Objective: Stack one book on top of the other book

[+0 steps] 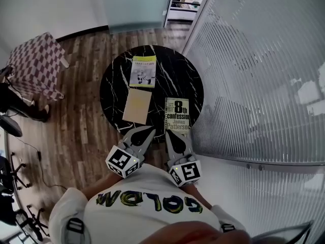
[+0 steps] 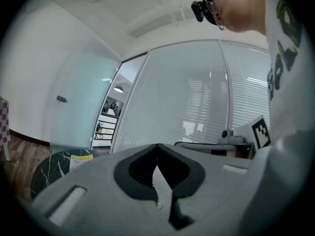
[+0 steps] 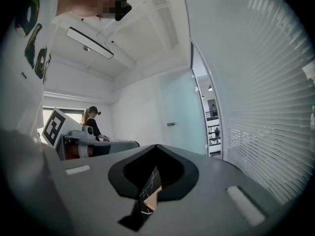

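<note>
Three books lie on the round black marble table (image 1: 114, 85): a yellow-green one (image 1: 143, 71) at the far side, a plain tan one (image 1: 137, 105) in the middle left, and a book titled "8th confession" (image 1: 177, 114) at the near right. My left gripper (image 1: 147, 131) hovers shut at the table's near edge, just short of the tan book. My right gripper (image 1: 169, 134) is shut too, next to the near end of the "8th confession" book. Both are empty. In the left gripper view the table (image 2: 49, 167) and yellow-green book (image 2: 80, 161) show at lower left.
A frosted glass wall with blinds (image 1: 254, 75) runs close along the table's right side. A checkered stool (image 1: 35, 65) stands on the wood floor at the left. Chair bases and cables (image 1: 15, 187) lie at lower left. Another person (image 3: 92, 122) stands far off in the right gripper view.
</note>
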A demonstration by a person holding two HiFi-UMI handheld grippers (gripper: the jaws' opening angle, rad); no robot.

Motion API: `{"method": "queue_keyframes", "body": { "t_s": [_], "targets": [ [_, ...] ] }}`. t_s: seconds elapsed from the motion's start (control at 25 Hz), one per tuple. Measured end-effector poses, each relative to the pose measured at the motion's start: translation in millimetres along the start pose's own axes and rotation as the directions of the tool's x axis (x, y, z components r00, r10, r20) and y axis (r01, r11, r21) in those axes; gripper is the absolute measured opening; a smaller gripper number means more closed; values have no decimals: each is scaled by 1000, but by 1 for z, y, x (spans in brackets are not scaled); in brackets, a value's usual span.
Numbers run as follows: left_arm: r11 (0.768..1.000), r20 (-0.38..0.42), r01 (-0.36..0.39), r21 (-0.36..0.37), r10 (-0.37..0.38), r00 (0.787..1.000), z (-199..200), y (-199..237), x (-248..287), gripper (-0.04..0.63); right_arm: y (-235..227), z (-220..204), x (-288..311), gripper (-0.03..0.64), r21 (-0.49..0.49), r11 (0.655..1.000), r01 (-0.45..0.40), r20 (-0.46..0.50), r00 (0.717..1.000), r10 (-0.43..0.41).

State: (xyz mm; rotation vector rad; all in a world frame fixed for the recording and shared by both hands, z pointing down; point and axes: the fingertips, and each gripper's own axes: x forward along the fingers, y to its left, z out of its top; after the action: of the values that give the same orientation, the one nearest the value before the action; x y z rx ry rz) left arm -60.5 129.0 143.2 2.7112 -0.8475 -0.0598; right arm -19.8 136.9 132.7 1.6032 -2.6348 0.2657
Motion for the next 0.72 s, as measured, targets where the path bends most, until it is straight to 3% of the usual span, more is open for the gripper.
{"method": "queue_keyframes", "body": {
  "t_s": [0.36,0.72],
  "targets": [
    [1000,2,13,-3,-13,1000,19,60,11,1,-1,8,66,0,-12,1000,3,-6,1000,-3],
    [1000,7,18,8,-18,1000,22,69,41,2,-28,11,77,0,-10,1000,8,6,1000,-7]
  ]
}}
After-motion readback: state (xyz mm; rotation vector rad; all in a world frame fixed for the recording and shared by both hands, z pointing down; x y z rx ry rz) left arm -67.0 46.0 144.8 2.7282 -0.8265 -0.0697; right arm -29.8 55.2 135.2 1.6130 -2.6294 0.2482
